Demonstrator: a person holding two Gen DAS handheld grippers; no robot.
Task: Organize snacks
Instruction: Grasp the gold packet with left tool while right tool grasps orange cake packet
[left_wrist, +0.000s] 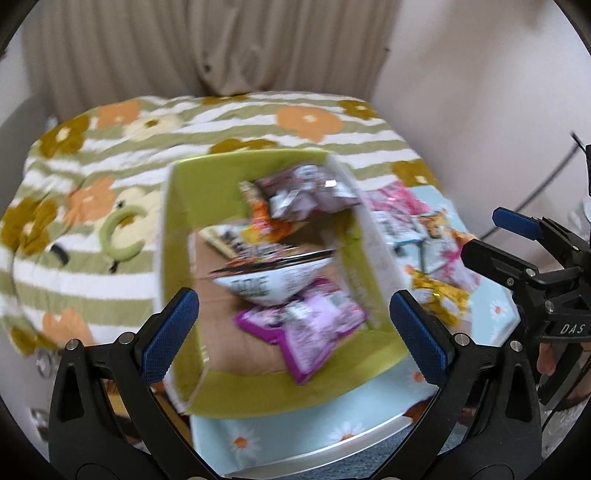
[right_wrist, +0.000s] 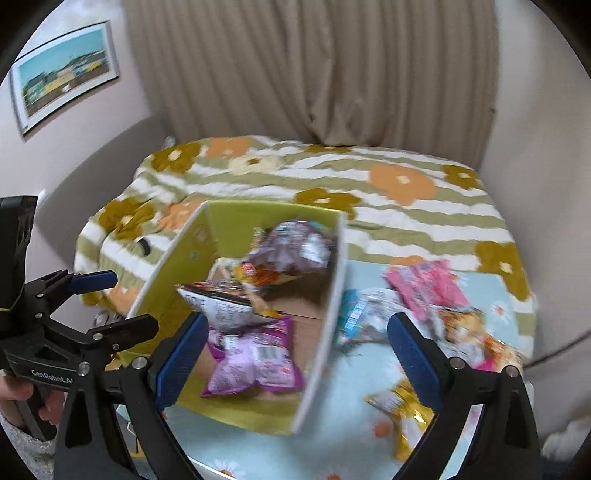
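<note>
Both my left gripper and right gripper hang open and empty above the green box of snacks; loose packets beside it could slide off the desk if nudged.

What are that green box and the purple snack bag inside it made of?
The green box looks like cardboard: brown bare floor, thin flat walls with pale cut edges, matte green lining. The purple bag seems to be glossy plastic or foil film, crinkled, with crimped ends. Blur leaves the finer finish uncertain.
</note>
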